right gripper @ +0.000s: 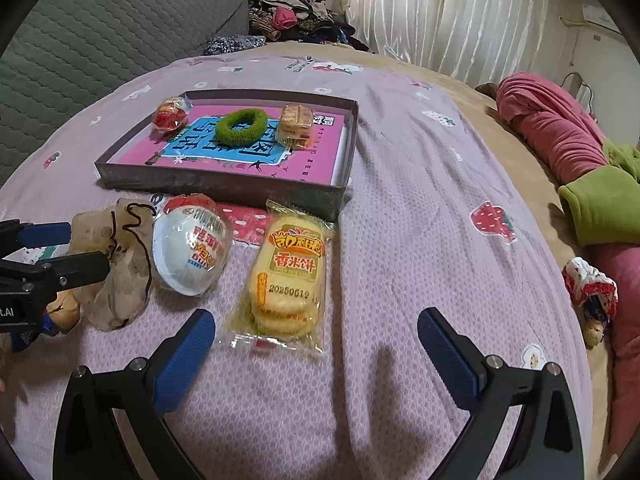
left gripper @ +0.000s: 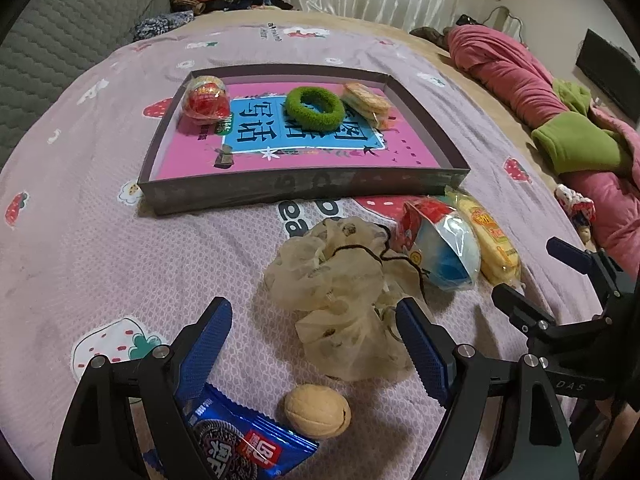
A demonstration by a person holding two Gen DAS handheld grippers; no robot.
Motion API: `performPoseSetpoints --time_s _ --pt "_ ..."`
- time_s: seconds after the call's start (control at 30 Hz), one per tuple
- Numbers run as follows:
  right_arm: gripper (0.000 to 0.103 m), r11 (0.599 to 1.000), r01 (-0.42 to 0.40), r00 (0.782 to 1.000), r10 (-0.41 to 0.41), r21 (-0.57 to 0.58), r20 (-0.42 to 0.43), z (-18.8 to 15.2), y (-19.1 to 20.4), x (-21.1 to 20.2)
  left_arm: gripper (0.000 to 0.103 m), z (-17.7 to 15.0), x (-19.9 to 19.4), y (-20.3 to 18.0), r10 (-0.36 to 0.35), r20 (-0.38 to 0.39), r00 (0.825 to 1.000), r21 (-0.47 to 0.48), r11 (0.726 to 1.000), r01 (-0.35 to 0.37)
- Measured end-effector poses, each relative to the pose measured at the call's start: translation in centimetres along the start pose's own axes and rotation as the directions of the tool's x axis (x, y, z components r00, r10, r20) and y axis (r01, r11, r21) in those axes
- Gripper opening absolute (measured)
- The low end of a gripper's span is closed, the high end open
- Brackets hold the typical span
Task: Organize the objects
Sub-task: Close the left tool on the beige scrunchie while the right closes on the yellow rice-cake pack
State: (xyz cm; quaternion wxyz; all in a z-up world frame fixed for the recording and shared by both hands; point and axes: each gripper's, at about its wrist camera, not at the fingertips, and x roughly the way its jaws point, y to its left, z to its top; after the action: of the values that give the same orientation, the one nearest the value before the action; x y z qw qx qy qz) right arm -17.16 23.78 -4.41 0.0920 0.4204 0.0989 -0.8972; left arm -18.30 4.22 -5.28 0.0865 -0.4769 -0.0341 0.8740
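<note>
A shallow dark box [left gripper: 280, 194] [right gripper: 224, 190] lined with a pink book holds a red wrapped egg toy [left gripper: 205, 100], a green scrunchie [left gripper: 314, 106] [right gripper: 240, 126] and a cracker pack [left gripper: 366, 104]. In front of it on the bed lie a beige gauzy scrunchie [left gripper: 340, 296] [right gripper: 120, 264], a white-blue egg toy [left gripper: 444, 248] [right gripper: 192, 248], a yellow rice-cracker pack [right gripper: 286, 276] [left gripper: 492, 240], a walnut [left gripper: 318, 410] and a blue Oreo pack [left gripper: 244, 444]. My left gripper [left gripper: 316, 344] is open around the beige scrunchie's near end. My right gripper [right gripper: 316, 344] is open just before the rice-cracker pack.
The bed has a lilac strawberry-print sheet [right gripper: 440, 220]. A pink and green blanket [right gripper: 580, 168] lies along the right side with a small doll [right gripper: 592, 296]. A grey quilted headboard [right gripper: 100, 32] and a pile of clothes [right gripper: 296, 16] are at the back.
</note>
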Motion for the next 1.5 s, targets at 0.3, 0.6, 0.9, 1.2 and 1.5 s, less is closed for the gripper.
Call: performPoseSetpoints --time_s 0.3,0.6,0.9,1.2,1.5 --pt "0.099 1.000 -0.009 1.000 0.009 -0.008 -0.014 0.4 0.0 1.3 0.085 0.4 1.1 0.3 -0.010 -0.019 1.000 -0.012 1.000 0.010" --pt "0.071 0.999 -0.025 0.999 0.024 -0.047 -0.022 0.7 0.7 2.3 0.085 0.9 2.1 0.6 -0.034 -0.041 0.999 -0.041 0.999 0.032" --pt "0.050 0.997 -0.047 0.999 0.046 -0.058 -0.026 0.6 1.5 2.6 0.075 1.0 2.7 0.3 -0.032 -0.062 0.998 -0.032 0.999 0.030" --pt "0.047 0.995 -0.097 0.995 0.097 -0.001 -0.028 0.7 0.7 1.9 0.031 1.0 2.8 0.1 -0.068 -0.074 0.995 -0.033 0.997 0.066" --pt "0.047 0.992 -0.125 0.992 0.125 0.025 -0.006 1.0 0.3 0.5 0.025 1.2 1.6 0.0 -0.079 -0.047 0.996 -0.039 0.996 0.077"
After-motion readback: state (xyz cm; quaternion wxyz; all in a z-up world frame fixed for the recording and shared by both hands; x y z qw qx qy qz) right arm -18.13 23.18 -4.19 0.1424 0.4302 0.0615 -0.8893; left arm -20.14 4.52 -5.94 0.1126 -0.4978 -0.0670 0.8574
